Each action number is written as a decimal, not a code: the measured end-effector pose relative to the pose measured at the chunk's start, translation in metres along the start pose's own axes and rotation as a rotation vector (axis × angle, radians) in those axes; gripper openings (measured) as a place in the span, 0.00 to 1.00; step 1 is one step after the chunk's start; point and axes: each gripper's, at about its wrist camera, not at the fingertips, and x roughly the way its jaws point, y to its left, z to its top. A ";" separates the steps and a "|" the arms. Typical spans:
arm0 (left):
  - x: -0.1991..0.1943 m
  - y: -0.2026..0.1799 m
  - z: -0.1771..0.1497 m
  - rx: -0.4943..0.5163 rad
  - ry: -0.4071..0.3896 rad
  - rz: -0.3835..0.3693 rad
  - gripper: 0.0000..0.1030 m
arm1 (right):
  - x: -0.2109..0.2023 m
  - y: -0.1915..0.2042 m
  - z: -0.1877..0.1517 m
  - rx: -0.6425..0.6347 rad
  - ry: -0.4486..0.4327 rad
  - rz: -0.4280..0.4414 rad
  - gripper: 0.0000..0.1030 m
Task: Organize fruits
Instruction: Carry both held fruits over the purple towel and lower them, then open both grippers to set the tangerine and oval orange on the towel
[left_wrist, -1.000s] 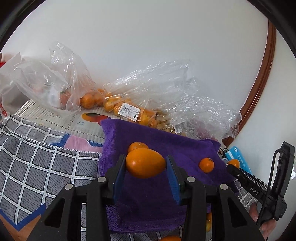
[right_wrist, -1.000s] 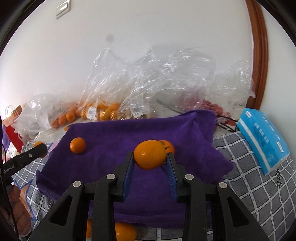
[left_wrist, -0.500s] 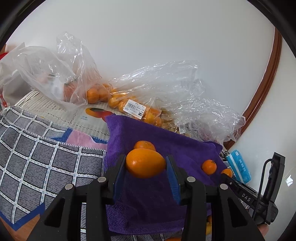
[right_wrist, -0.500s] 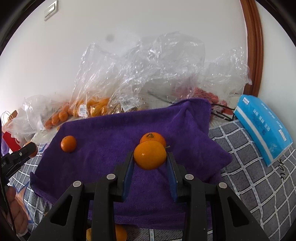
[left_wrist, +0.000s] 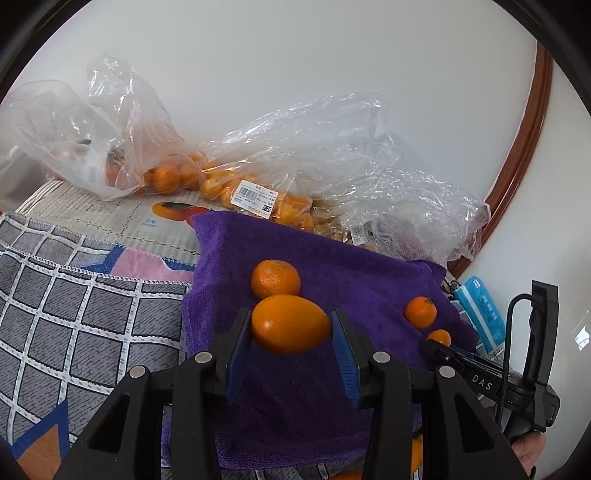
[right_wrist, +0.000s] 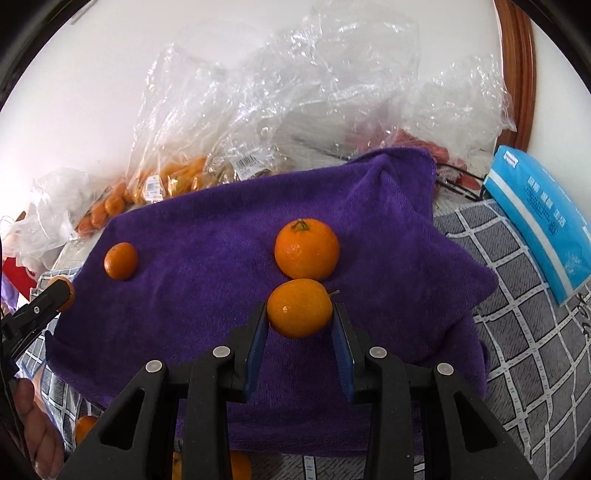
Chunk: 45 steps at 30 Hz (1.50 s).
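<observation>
Left gripper (left_wrist: 291, 326) clamps an oval orange (left_wrist: 290, 324) over the purple towel (left_wrist: 332, 266), bagged fruit (left_wrist: 255, 195) blurry behind plastic. Right gripper (right_wrist: 300, 312) pinches a round orange (right_wrist: 299, 308), tilted down, just short of a mandarin (right_wrist: 306, 248) lying on the towel.

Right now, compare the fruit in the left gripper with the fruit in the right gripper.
The left fruit is oval and lies sideways between the pads; the right fruit is rounder. The left fruit looks bigger and shows no stem; the right fruit has a short stem. Both are smooth, orange, and held over the purple towel.
</observation>
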 end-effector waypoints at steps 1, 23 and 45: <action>0.001 0.000 0.000 0.002 0.003 -0.001 0.40 | 0.001 0.000 0.000 -0.001 0.004 -0.003 0.34; 0.011 -0.002 -0.002 0.020 0.044 0.025 0.40 | -0.019 -0.003 -0.002 0.041 -0.078 -0.011 0.42; -0.010 -0.002 -0.002 0.001 -0.032 0.020 0.56 | -0.050 0.003 -0.012 0.051 -0.130 0.008 0.45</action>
